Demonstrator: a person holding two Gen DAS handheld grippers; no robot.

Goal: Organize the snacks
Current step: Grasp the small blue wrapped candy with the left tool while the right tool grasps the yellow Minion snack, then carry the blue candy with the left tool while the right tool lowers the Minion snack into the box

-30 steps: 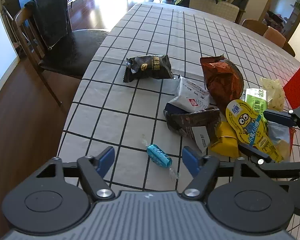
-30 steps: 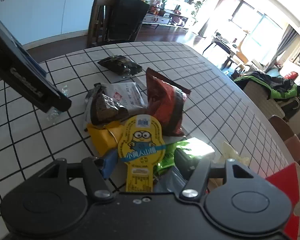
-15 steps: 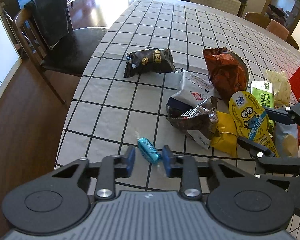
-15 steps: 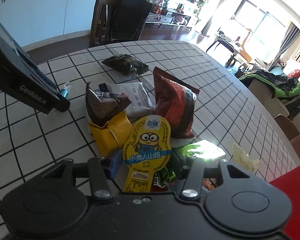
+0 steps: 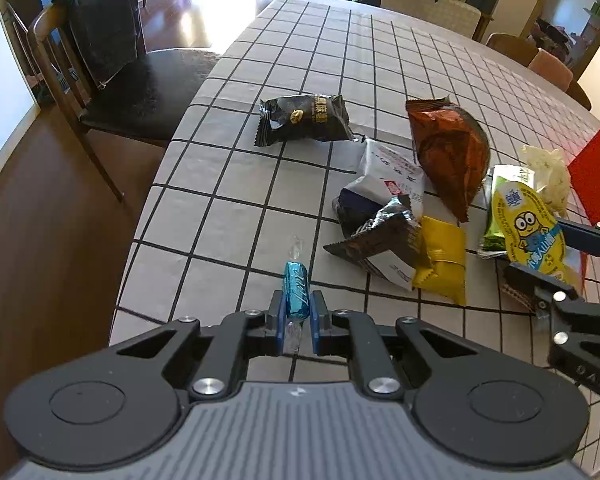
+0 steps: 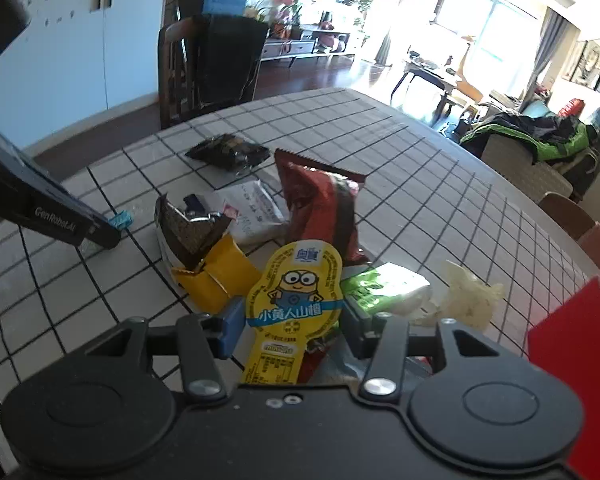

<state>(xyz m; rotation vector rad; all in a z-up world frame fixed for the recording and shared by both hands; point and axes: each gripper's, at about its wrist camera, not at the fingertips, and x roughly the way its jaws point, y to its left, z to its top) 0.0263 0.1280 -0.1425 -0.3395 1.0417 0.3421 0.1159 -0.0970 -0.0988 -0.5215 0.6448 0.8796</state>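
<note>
Checked tablecloth (image 5: 228, 184), wooden chair (image 5: 112, 92), white cabinets (image 6: 84, 52)

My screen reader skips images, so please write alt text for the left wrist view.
The left claw is shut on a blue wrapped candy above a grid-patterned tablecloth. A pile of snack packets lies ahead to the right, a black packet apart.

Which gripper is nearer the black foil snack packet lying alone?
Left. The left gripper, shut on a blue wrapped candy, sits nearer the black foil snack packet; the right gripper holds a yellow cartoon packet beyond the pile.
</note>
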